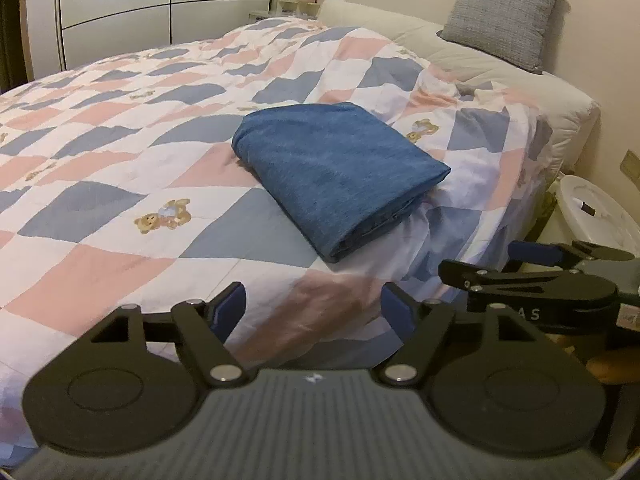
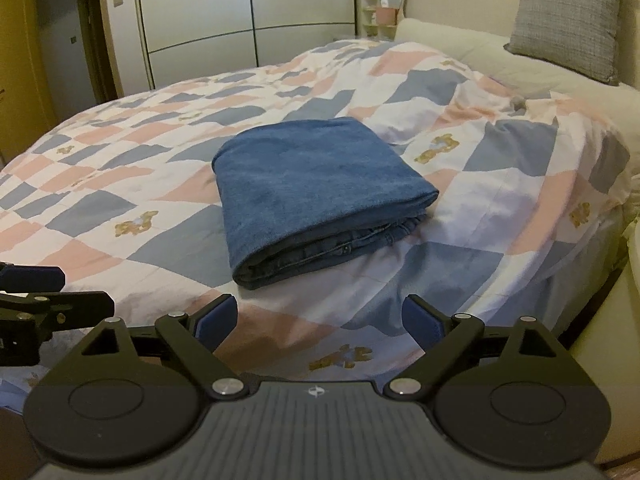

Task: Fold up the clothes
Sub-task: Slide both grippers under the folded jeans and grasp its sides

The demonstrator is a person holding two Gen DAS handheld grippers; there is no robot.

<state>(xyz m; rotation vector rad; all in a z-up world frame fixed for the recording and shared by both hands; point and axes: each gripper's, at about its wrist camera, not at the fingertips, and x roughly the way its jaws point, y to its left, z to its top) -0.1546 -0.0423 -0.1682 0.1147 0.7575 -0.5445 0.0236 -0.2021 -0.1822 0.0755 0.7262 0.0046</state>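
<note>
One folded pair of jeans [image 2: 320, 196], seemingly denim, lies on one quilted bed [image 2: 500, 216]; both grippers, left [image 1: 312, 312] and right [image 2: 320, 322], hover open-fingered, empty.

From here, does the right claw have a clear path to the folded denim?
Probably yes: the right claw is open, and only bare quilt lies between it and the folded denim.

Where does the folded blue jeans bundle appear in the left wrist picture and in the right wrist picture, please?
Left wrist view: the folded jeans lie right of centre on the checked quilt, ahead of the open left gripper.
Right wrist view: the folded jeans lie at centre, directly ahead of the open right gripper.
Shared landmark: the grey cushion at the upper right in both.
</note>
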